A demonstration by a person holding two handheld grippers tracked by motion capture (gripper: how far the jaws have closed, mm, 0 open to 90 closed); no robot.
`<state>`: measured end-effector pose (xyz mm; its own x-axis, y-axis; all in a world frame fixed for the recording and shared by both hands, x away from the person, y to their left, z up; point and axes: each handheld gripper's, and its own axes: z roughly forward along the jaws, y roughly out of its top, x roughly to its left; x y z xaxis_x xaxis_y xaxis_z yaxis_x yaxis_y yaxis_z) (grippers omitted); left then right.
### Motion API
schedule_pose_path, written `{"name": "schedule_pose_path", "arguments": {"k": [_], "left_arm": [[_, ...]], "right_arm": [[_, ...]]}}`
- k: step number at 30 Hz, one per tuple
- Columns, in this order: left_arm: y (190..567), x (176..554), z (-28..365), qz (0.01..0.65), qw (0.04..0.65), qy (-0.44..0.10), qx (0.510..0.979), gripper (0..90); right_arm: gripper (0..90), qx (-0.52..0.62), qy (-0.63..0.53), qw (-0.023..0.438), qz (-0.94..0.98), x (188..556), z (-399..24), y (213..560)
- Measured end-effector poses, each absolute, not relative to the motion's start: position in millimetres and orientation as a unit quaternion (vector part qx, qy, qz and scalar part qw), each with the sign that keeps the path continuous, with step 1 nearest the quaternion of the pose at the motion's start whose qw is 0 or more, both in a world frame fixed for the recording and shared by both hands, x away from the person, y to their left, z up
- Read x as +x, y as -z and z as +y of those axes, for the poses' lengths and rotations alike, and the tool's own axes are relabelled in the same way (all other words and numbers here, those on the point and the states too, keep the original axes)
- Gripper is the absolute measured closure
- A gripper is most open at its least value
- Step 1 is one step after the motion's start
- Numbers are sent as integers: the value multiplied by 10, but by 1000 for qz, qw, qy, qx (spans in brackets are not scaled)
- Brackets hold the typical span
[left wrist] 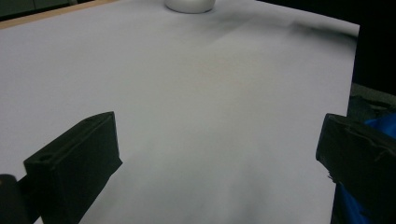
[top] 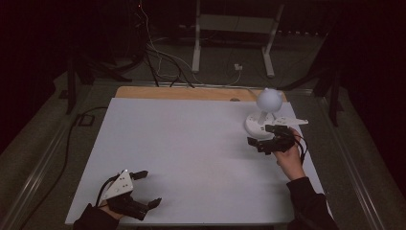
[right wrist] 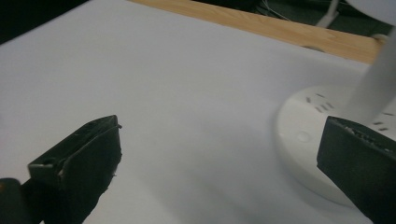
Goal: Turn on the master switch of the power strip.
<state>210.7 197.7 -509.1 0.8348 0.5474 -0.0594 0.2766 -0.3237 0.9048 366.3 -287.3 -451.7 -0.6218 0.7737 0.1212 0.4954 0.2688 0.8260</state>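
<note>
Two handheld grippers work over a white sheet (top: 191, 158) that covers a wooden table (top: 182, 93) in a dark room. Starting at the left of the high view, the left gripper (top: 147, 189) rests low on the near left corner of the sheet, with a grey three-cornered plate on top and a hand (top: 107, 211) behind it. Its jaws stand wide apart with nothing between them. In the left gripper view the two black jaws rise at either side over bare white sheet, and the round base of the lamp (left wrist: 189, 4) shows at the far top edge, well apart from this gripper.

Across the middle of the table the sheet lies bare.

At the right, near the far right corner of the sheet, stands a small white desk lamp (top: 264, 111) with a ball-shaped head on a short stem and a round flat base. The right gripper (top: 262, 135) hovers just beside that base, on its near side, carried by the right hand (top: 290, 155), whose dark sleeve comes in from the bottom edge. Its jaws are spread wide and hold nothing. In the right gripper view, the lamp (right wrist: 317, 130) base sits just beyond the right-hand jaw, with the stem rising at the right edge; whether the jaw touches the base cannot be told.
</note>
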Motion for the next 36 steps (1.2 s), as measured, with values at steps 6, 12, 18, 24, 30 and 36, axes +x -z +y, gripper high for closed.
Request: {"name": "schedule_pose_path", "arguments": {"k": [6, 12, 18, 24, 30, 36], "left_arm": [[5090, 2108, 1980, 257, 523, -129, 802, 1], [5089, 2101, 1977, 257, 523, -130, 802, 1], [5090, 2102, 1972, 255, 523, -129, 803, 1], [5092, 2104, 1974, 255, 522, -129, 804, 1], [5093, 2100, 1969, 254, 521, -129, 805, 1], [5094, 2098, 1965, 253, 520, -129, 806, 1]], "right_arm": [[0, 388, -449, 150, 791, 3496, -2784, 4523], [0, 377, -429, 151, 807, 3336, -2692, 4582], [0, 365, -426, 155, 813, 3167, -2683, 4657], [0, 349, -417, 145, 827, 3017, -2694, 4754], [0, 340, -408, 140, 836, 2878, -2721, 4858], [0, 338, -408, 134, 838, 2761, -2792, 4982]]}}
